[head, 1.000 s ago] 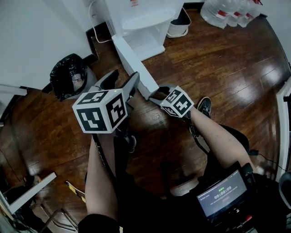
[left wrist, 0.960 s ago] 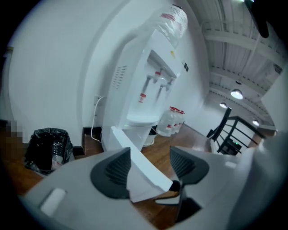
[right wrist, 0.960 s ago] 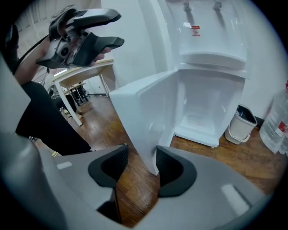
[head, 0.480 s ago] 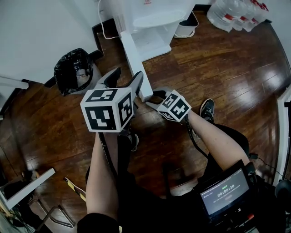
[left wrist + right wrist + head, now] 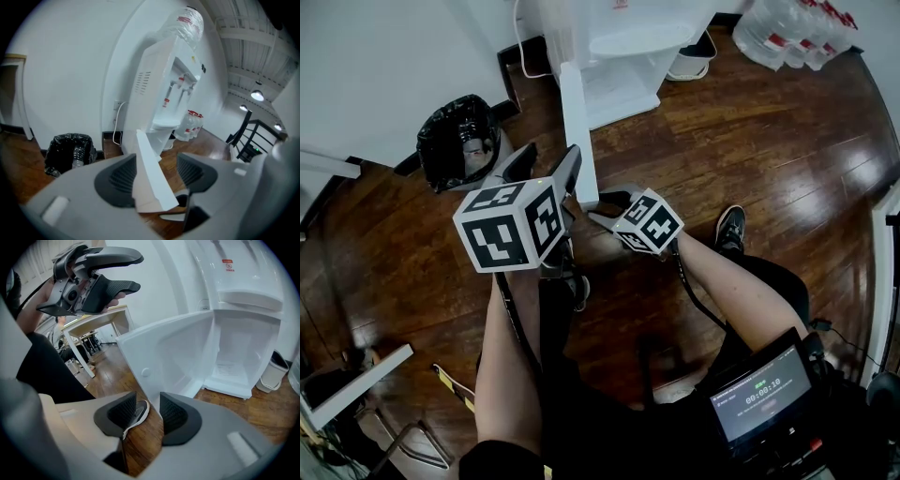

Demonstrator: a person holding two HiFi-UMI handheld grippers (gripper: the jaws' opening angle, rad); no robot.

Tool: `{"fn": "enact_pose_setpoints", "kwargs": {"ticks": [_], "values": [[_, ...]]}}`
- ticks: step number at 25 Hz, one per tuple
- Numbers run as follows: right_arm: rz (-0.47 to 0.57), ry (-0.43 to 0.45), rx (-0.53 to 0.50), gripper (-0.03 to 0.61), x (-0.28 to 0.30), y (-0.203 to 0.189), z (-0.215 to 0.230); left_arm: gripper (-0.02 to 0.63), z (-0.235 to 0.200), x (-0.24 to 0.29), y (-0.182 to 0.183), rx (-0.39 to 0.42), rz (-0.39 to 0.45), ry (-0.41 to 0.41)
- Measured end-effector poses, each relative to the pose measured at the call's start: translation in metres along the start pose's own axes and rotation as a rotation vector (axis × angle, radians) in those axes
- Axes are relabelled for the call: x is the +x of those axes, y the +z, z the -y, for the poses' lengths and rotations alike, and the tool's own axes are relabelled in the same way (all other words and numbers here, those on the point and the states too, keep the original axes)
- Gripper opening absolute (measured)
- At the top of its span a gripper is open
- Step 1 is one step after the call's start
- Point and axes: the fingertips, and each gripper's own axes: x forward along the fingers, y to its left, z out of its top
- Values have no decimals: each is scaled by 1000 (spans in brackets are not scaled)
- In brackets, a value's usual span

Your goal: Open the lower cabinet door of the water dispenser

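Observation:
The white water dispenser (image 5: pixel 623 37) stands at the top of the head view with its lower cabinet (image 5: pixel 243 357) exposed. Its lower door (image 5: pixel 579 131) is swung far out, pointing toward me. My left gripper (image 5: pixel 546 171) hangs just left of the door's free end; in the left gripper view the door edge (image 5: pixel 149 180) shows between the wide, open jaws. My right gripper (image 5: pixel 605 202) is at the door's end. Its jaws have just been closing to a narrow gap (image 5: pixel 149 411). Only floor and a shoe show through it, with the door's corner (image 5: pixel 152 397) just beyond.
A black-bagged trash bin (image 5: pixel 457 141) sits left of the dispenser by the wall. Several water bottles (image 5: pixel 787 33) and a small white bin (image 5: pixel 694 56) stand at the top right. My legs, a shoe (image 5: pixel 727 225) and a small screen (image 5: pixel 759 398) fill the lower view.
The door has swung further out and now points almost straight toward me. Both grippers have shifted left with its free end.

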Motion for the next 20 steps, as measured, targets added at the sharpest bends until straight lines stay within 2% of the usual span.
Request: {"fn": "enact_pose_setpoints", "kwargs": {"ticks": [12,20], "values": [[15,4,21,115,22,15,-11,287,-18,-10,-3,-9,-2,16],[31,18,29,103,37,29,-21,287,-42,-19,-14,-2,-46,72]]}}
